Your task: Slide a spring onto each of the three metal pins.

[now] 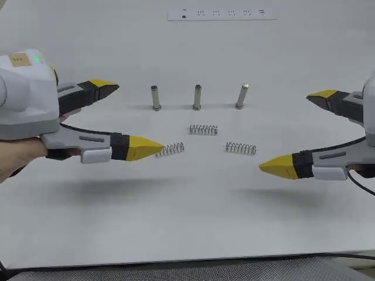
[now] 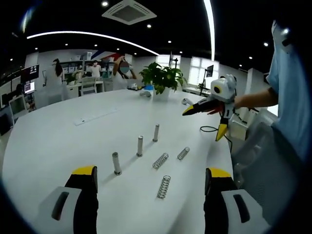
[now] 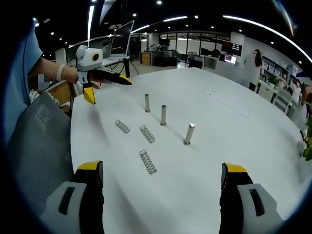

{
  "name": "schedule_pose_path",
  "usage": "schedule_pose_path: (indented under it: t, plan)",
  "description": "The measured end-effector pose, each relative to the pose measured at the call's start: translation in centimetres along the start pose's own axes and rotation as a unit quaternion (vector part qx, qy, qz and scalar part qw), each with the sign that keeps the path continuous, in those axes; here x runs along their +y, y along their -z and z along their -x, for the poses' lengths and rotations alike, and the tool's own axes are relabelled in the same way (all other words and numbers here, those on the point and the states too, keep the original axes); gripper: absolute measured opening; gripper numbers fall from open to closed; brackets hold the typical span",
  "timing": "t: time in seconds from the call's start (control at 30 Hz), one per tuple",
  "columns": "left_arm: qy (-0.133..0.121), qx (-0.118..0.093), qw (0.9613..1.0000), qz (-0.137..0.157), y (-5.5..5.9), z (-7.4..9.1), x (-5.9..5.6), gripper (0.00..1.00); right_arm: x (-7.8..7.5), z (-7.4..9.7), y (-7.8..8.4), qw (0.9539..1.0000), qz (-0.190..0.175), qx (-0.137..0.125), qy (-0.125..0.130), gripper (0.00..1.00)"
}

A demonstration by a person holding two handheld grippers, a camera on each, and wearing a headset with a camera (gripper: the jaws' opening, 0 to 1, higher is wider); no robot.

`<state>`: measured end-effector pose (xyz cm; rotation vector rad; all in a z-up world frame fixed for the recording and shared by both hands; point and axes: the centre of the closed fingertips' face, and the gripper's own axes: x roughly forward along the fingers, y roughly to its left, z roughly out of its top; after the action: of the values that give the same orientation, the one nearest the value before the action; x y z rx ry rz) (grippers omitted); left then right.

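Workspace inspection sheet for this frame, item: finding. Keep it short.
Surface: white table, clean.
Job's things: three metal pins upright in a row, none with a spring; three springs lying flat in front of them.
Clutter: power strip at the far edge.
Tools: left tool and right tool open, empty, flanking the parts.
Cables: black cable trailing from right tool.
Surroundings: open office, potted plant, people at far desks.

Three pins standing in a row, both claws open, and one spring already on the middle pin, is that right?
Not quite. The middle pin is bare. In the head view the left spring, middle spring and right spring all lie on the table. The rest holds: the left claw and right claw are open.
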<state>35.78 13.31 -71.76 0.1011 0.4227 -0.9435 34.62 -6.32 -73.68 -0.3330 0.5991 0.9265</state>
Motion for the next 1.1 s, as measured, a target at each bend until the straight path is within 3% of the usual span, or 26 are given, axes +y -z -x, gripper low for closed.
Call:
schedule_pose_path:
  t: [0.3, 0.6, 1.1]
  plan:
    - [0.01, 0.009, 0.9999, -0.005, 1.2, -0.1, -1.0, 0.84, 0.0, 0.3, -0.3, 1.0, -0.002, -0.006, -0.001, 1.0]
    - [0.005, 0.014, 0.9999, -0.006, 1.9, 0.0, -1.1, 0.77, 0.2, 0.5, -0.3, 1.0, -0.003, -0.009, -0.001, 1.0]
    - [0.007, 0.03, 0.9995, -0.009, 4.1, -1.2, -1.3, 0.53, 0.4, 0.4, 0.2, 0.9999, -0.01, -0.003, -0.005, 1.0]
